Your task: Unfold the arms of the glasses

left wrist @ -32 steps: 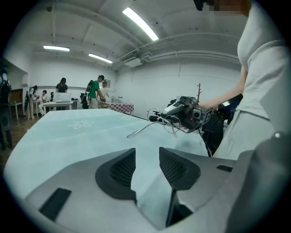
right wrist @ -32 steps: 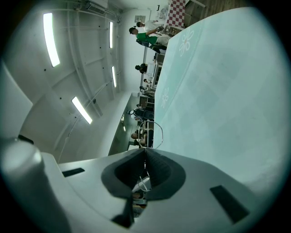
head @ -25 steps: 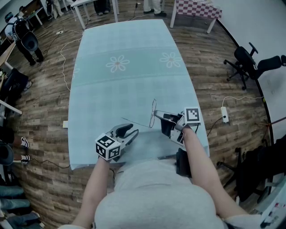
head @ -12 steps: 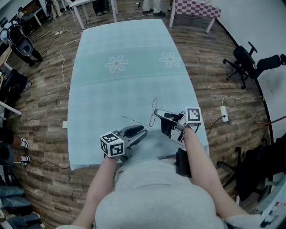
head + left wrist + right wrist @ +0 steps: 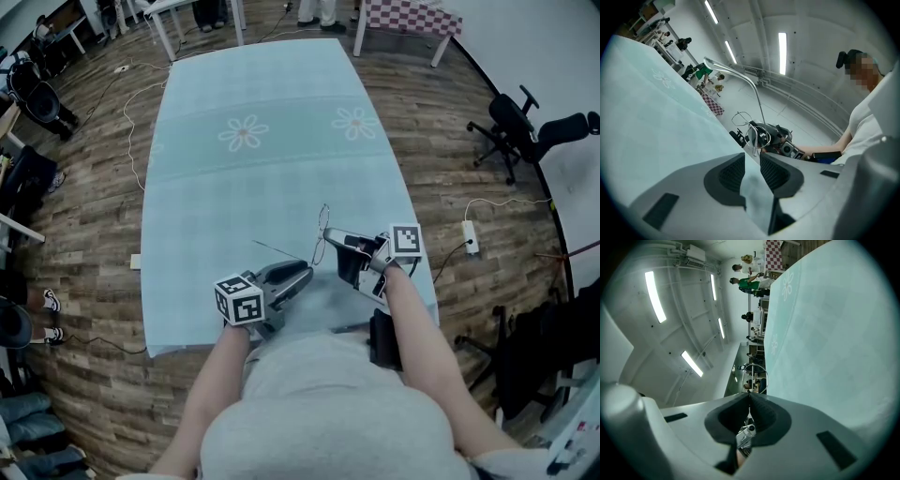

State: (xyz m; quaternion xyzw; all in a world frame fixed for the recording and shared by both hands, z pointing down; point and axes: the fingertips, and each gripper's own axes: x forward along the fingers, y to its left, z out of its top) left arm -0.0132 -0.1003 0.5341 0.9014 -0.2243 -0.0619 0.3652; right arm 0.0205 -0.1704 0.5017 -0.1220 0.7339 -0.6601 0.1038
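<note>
Thin wire-frame glasses [image 5: 322, 231] stand upright above the near part of the pale blue tablecloth [image 5: 262, 169]. My right gripper [image 5: 330, 238] is shut on their frame, and one lens ring [image 5: 758, 365] shows just past its jaws [image 5: 749, 397]. One arm [image 5: 279, 251] sticks out to the left over the cloth. My left gripper [image 5: 302, 274] lies just below that arm's base. Its jaws are closing, and only cloth shows between them [image 5: 752, 157]. The arm [image 5: 740, 75] arcs above them.
The table's near edge runs just under both grippers, with a black object [image 5: 384, 342] at the person's right hip. An office chair [image 5: 516, 131] and a power strip [image 5: 471, 240] are on the wooden floor to the right. People stand at the far left.
My left gripper has moved right toward the glasses, rolled, and narrowed its jaws. The glasses' arm now reaches farther out to the left. The right gripper has stayed still.
</note>
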